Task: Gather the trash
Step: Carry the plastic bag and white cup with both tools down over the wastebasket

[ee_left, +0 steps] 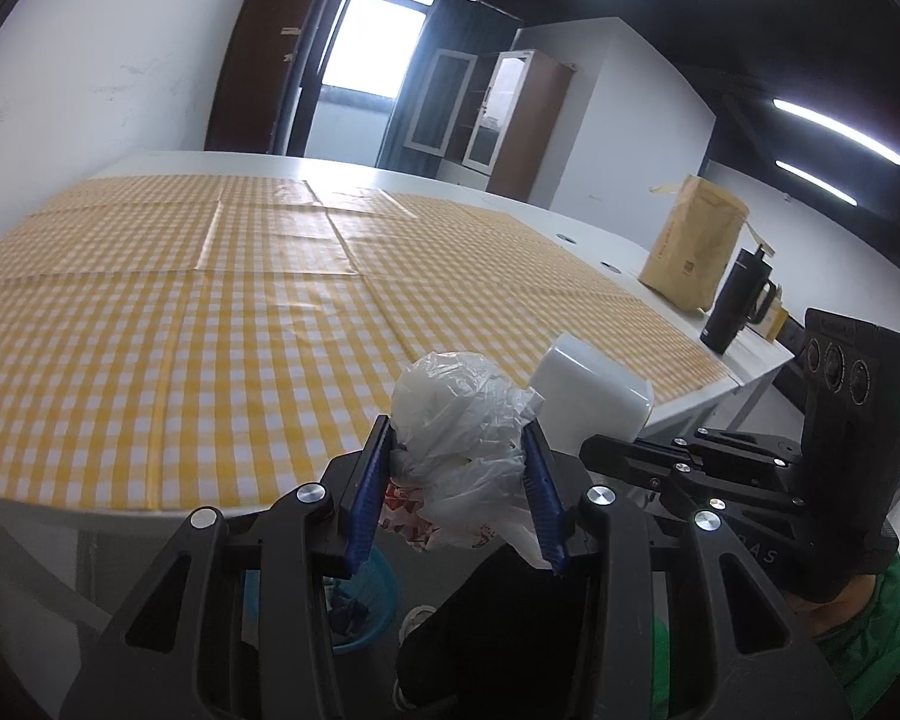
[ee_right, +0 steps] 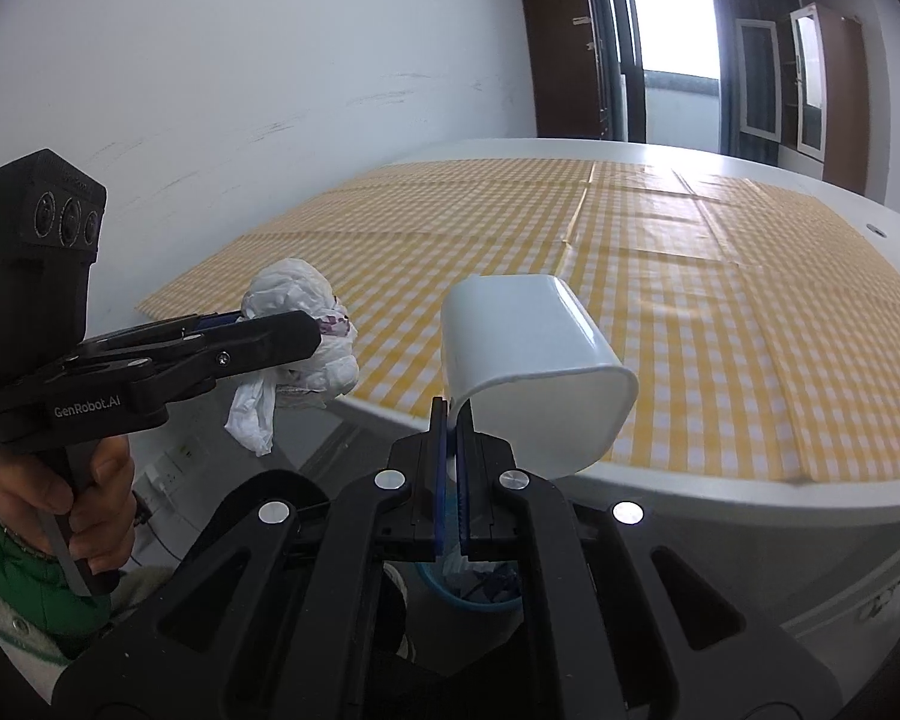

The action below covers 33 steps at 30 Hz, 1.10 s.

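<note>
Gripping a crumpled plastic bag (ee_left: 459, 420) between blue pads, left gripper (ee_left: 457, 456) at a middling spread, bag bulging above the fingertips, a red-printed part hanging below them. Held out past the near edge of the table (ee_left: 168, 507), above the floor rather than over the yellow checked tablecloth (ee_left: 180, 312). Seen from the right wrist camera: same bag (ee_right: 297, 315) clamped in the left gripper (ee_right: 252, 333), a white tail dangling down, a hand (ee_right: 90, 498) in a green sleeve (ee_right: 6, 546) on the handle. Pinching the rim of a white plastic cup (ee_right: 528, 354), right gripper (ee_right: 449, 414) fully closed on the thin wall, cup tilted with its mouth toward the lower right, hanging over the table's near edge. Same cup (ee_left: 594, 390) just beside the bag in the left view, to its right, whether touching cannot tell. Below, on the floor between both sets of fingers, a blue bin (ee_right: 477, 588) with scraps inside, partly hidden by the tongs. Far right on the bare tabletop: a brown paper bag (ee_left: 693, 246) and a black mug (ee_left: 741, 300), well apart from both grippers.
</note>
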{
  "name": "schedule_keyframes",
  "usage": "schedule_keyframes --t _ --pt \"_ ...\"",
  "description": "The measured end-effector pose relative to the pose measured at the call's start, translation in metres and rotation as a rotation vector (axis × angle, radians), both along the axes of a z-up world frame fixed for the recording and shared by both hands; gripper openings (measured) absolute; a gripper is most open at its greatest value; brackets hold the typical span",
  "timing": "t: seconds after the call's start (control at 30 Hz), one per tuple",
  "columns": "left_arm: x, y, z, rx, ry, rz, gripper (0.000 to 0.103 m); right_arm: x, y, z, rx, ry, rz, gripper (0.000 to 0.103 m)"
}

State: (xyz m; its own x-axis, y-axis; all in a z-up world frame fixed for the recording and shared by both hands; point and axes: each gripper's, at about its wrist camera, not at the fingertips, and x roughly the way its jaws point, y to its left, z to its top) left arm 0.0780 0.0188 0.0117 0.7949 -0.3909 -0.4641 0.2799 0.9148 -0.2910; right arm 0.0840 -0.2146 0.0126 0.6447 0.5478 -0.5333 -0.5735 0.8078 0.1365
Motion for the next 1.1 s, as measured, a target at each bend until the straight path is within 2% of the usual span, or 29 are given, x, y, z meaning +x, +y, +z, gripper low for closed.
schedule_keyframes --t 0.23,0.33,0.53,0.73,1.1 --pt "-0.041 -0.01 -0.011 0.052 0.003 -0.01 0.041 -0.032 -0.006 -0.012 -0.021 0.014 0.054 0.002" --pt "-0.053 -0.013 -0.028 0.093 0.032 -0.023 0.041 -0.04 -0.011 -0.026 -0.046 0.042 0.066 0.002" --pt "-0.058 -0.004 -0.07 0.099 0.125 0.009 0.041 -0.059 -0.011 -0.059 -0.083 0.1 0.084 0.002" --pt "-0.043 0.008 -0.112 0.055 0.234 0.032 0.041 -0.061 0.005 -0.095 -0.105 0.189 0.111 0.002" --pt "-0.006 0.025 -0.185 -0.043 0.425 0.071 0.041 -0.026 0.029 -0.168 -0.15 0.318 0.082 0.002"
